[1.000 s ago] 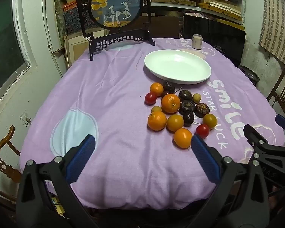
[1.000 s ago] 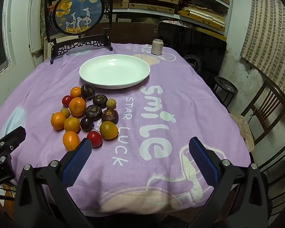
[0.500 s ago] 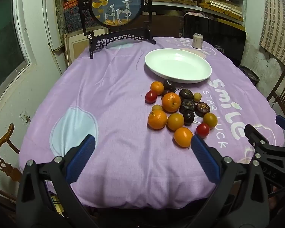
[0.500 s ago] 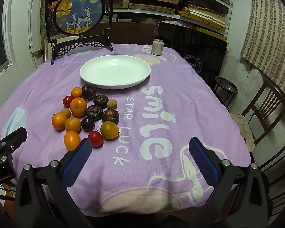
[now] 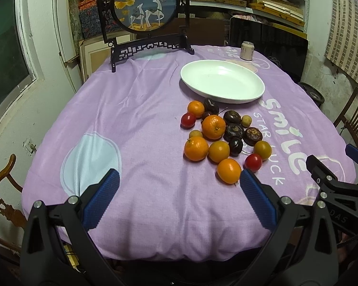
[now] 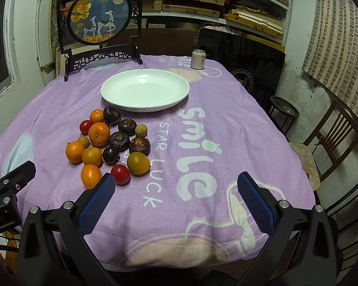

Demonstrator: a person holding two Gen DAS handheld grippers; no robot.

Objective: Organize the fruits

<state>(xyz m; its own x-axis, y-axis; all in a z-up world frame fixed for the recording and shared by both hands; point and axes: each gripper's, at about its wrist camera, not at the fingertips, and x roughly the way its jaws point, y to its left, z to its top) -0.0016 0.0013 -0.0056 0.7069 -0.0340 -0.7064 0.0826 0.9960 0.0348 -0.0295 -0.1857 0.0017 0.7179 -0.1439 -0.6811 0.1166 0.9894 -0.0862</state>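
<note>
Nearest the lens, at the bottom of each wrist view, both tools stand with their blue-padded jaws spread wide and nothing between them: the left gripper [image 5: 177,191] above the near hem of the purple tablecloth [image 5: 131,109], the right gripper [image 6: 175,194] above the cloth's printed mushroom. The right tool's black frame also pokes in at the lower right edge of the left view, and the left tool's at the lower left edge of the right view.

Just beyond the left gripper's right pad lies the nearest orange [image 5: 229,170], with a red tomato [image 5: 253,162] close beside it. These front a loose cluster of fruit [image 5: 217,133] in the centre-right of the left view: more oranges, a second tomato, several dark wrinkled fruits and a few small yellowish ones, all resting on the cloth.

Behind the cluster, nearly touching its far edge, sits a white plate [image 6: 145,104] with nothing on it. Farther back, a small can [image 6: 198,59] stands in the upper middle, and a round deer picture in a black stand [image 6: 100,16] occupies the upper left.
</note>
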